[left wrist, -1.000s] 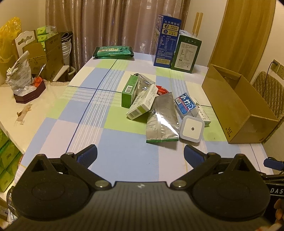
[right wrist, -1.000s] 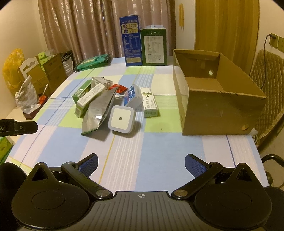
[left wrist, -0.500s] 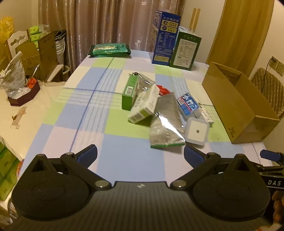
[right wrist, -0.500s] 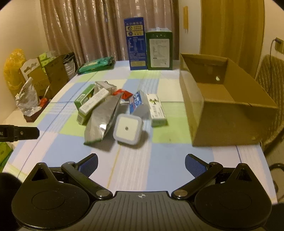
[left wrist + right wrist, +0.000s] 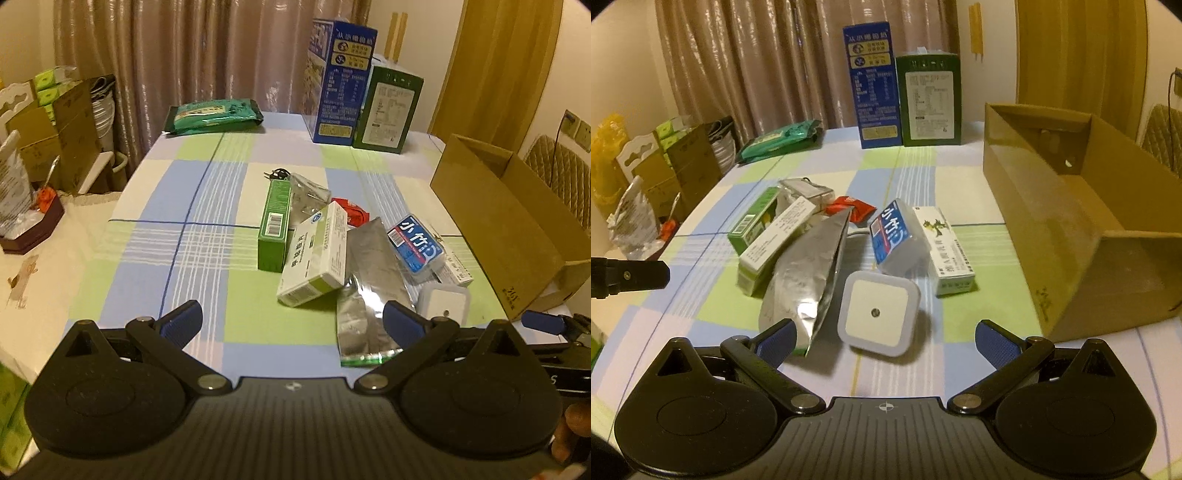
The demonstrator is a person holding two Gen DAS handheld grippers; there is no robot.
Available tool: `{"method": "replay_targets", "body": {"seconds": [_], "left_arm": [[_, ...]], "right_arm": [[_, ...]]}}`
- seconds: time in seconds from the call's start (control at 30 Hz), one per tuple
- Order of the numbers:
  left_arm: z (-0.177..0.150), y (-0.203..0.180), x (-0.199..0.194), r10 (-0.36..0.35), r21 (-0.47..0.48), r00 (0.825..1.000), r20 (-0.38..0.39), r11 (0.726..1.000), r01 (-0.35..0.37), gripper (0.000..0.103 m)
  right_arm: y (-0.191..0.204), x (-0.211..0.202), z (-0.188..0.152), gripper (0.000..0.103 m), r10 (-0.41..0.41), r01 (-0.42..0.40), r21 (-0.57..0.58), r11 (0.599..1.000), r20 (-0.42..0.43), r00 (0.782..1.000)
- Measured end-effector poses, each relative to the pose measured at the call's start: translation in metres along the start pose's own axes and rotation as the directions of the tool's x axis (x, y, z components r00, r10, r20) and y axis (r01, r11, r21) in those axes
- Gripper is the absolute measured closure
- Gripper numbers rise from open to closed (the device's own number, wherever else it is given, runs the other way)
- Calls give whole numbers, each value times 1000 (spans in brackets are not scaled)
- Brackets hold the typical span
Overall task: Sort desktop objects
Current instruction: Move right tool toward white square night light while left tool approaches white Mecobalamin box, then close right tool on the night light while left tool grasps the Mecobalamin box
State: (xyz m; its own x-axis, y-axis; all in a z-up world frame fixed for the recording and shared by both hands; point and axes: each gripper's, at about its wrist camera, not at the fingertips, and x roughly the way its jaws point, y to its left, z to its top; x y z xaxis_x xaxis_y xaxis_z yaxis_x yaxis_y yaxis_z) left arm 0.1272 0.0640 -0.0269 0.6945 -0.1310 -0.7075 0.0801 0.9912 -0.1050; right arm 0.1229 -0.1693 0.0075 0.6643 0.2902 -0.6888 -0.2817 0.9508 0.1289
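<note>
Checked blue-green-and-white tablecloth (image 5: 960,184) covers the whole table, brown curtains hang behind, and the clutter sits in one heap mid-table with an open brown cardboard box (image 5: 1071,206) off to the right of it.

Both sets of tongs are spread wide and carrying nothing. The right gripper (image 5: 884,341) looks like the one set up for the next grab: the white square plastic night-light with the little dot sensor (image 5: 877,312) lies dead ahead of it, just beyond the tips and pretty much centred between the two blue pads. From the left gripper (image 5: 291,319) that same light (image 5: 445,301) is off past its right fingertip, so the right hand is clearly nearer.

Being square, the light has no real long axis; it sits face-up, tilted a bit, one corner turned toward the tongs. My guess is the jaws would want to close across flat sides rather than across corners, so a small wrist twist may help.

Just left of it, touching or nearly so, the crinkled silver foil pouch (image 5: 809,277) runs lengthwise away from the right tongs, its near end close to the left pad, so it could get snagged. Beyond the light a blue-labelled clear plastic case (image 5: 895,236) leans against a white slim carton with a green tree print (image 5: 947,251), which points straight away too. Further left, a white-and-green medicine carton (image 5: 775,240) rests on a green cardboard carton (image 5: 751,219).

The box lies to the right of the right tongs, so it would be a short carry.
</note>
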Motion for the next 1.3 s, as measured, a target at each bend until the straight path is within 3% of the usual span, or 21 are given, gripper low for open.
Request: {"method": "replay_targets", "body": {"seconds": [0.13, 0.37, 0.7, 0.87, 1.13, 1.3], "left_arm": [[10, 4, 22, -26, 12, 999, -26, 1000, 27, 1], [23, 3, 54, -48, 52, 998, -47, 997, 50, 1], [35, 6, 103, -138, 13, 986, -92, 990, 139, 1], [40, 17, 123, -150, -15, 983, -102, 989, 149, 1], [37, 30, 145, -223, -82, 964, -145, 974, 213, 2], [32, 28, 156, -234, -88, 955, -182, 971, 221, 14]], "right_arm": [[2, 22, 1, 14, 2, -2, 13, 1000, -22, 1000], [4, 51, 4, 18, -28, 29, 35, 999, -41, 999], [4, 65, 6, 25, -53, 53, -6, 999, -39, 998], [-1, 68, 4, 39, -61, 60, -26, 998, -48, 997], [-6, 64, 1, 40, -52, 51, -25, 998, -41, 998], [-8, 61, -2, 40, -56, 55, -27, 998, -41, 998]]}}
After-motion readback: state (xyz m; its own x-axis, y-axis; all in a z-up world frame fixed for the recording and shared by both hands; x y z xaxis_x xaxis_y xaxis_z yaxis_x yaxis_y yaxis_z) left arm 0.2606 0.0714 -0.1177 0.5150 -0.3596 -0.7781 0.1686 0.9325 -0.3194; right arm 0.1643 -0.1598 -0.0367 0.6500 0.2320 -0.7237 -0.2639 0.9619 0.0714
